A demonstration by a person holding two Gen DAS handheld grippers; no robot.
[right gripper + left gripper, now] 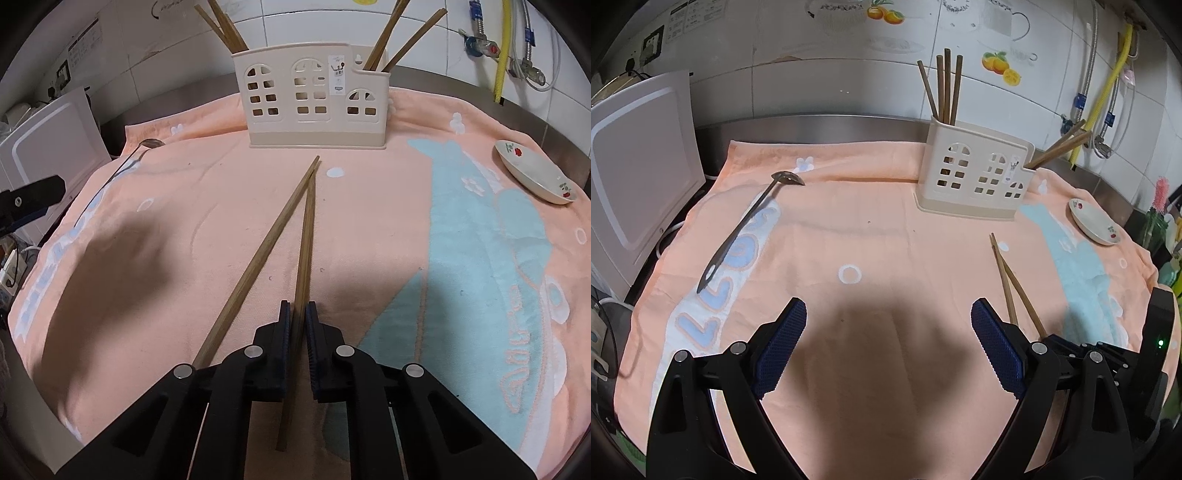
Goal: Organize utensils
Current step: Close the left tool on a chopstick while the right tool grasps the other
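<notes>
Even, moderately bright indoor light from above and behind cameras. Soft dark shadows on peach terry towel (886, 229): one broad patch between near black gripper fingers in left view, another at near left in right view. Faint glare on white glossy wall tiles (820, 85). Centre sharp; strong fisheye bending and dark vignette at edges, corners black.

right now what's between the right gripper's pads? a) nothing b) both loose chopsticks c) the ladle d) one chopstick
d: the right gripper is closed on one chopstick, while the other chopstick lies outside its left finger on the towel.
</notes>
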